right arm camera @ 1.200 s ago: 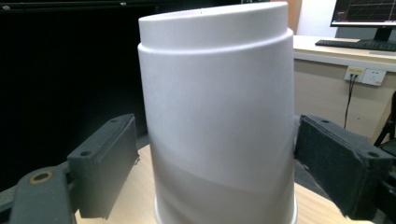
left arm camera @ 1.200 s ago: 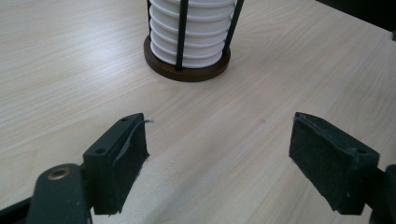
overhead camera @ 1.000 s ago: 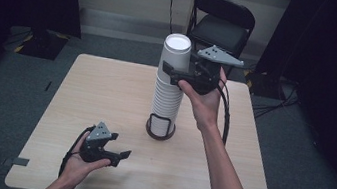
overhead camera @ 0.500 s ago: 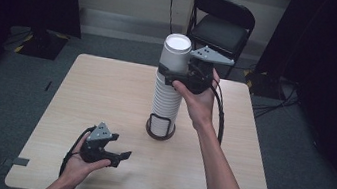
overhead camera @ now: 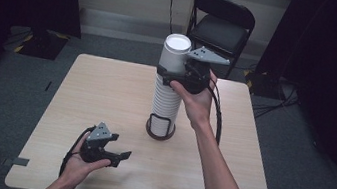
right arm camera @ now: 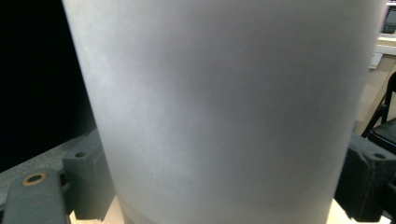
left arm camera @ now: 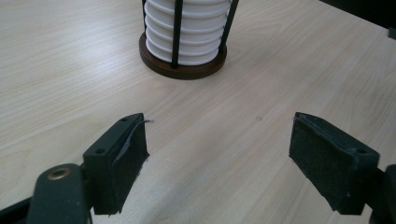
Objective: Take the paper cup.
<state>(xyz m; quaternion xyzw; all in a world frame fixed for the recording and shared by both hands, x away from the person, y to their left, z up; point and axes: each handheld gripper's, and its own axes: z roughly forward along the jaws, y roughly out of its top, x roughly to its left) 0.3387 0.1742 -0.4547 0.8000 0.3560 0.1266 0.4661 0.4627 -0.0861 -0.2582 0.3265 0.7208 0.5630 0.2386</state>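
Cup stack (overhead camera: pixel 165 96) tall, white, ribbed; right tongs (overhead camera: pixel 172 75) clasp top cup (overhead camera: pixel 174 52); left tongs (overhead camera: pixel 122 156) wide open, empty

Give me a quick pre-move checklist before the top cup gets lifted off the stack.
1. Right claw around the top cup, a jaw on each side: ok.
2. Pads pressed firmly against the cup: cannot tell.
3. Stack of cups upright in its holder: ok.
4. Left claw open, low near the table, apart from the stack: ok.
5. Holder steadied by anything during the lift: not ok.
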